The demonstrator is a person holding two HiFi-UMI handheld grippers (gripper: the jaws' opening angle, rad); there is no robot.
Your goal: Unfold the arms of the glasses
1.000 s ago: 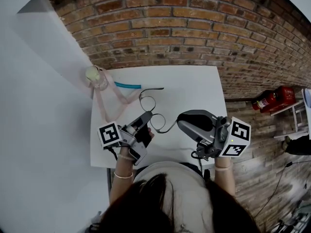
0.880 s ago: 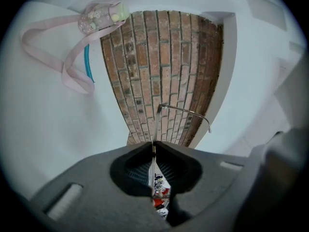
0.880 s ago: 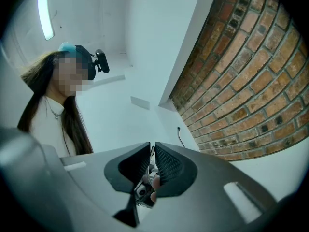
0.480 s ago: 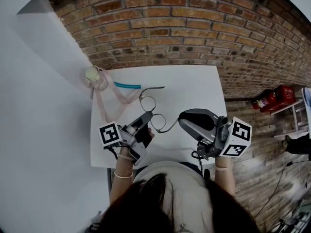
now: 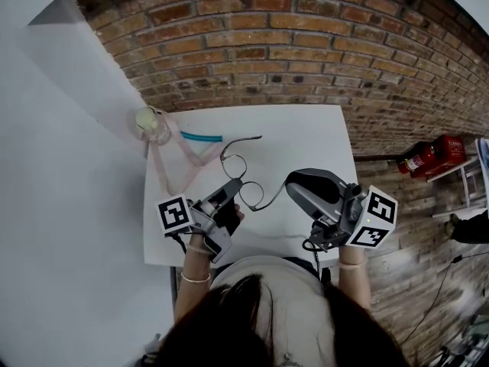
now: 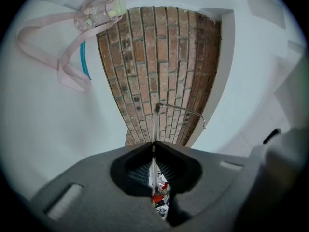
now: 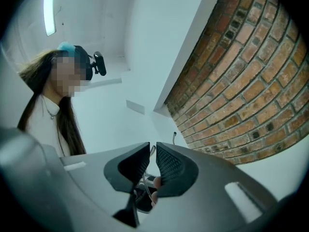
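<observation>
**One arm out, the second in hand**

The glasses [image 5: 242,177] sit over the near middle of the table [image 5: 306,136]. I cannot tell whether they rest on the table or are lifted just off it.

The left gripper [image 5: 233,183] is clenched on the thin frame, which runs edge-on between its closed jaws in the left gripper view [image 6: 155,124].

The far arm [image 5: 246,139] already stands out from the frame, pointing toward the table's far side, so that half looks done.

The near arm [image 5: 271,202] reaches toward the table's right side into the right gripper [image 5: 290,188]. Its jaws are pinched almost together, with the wire seemingly caught between them [image 7: 153,151].

This arm looks mostly swung out. What seems left is finishing its opening and releasing the glasses onto the table.
</observation>
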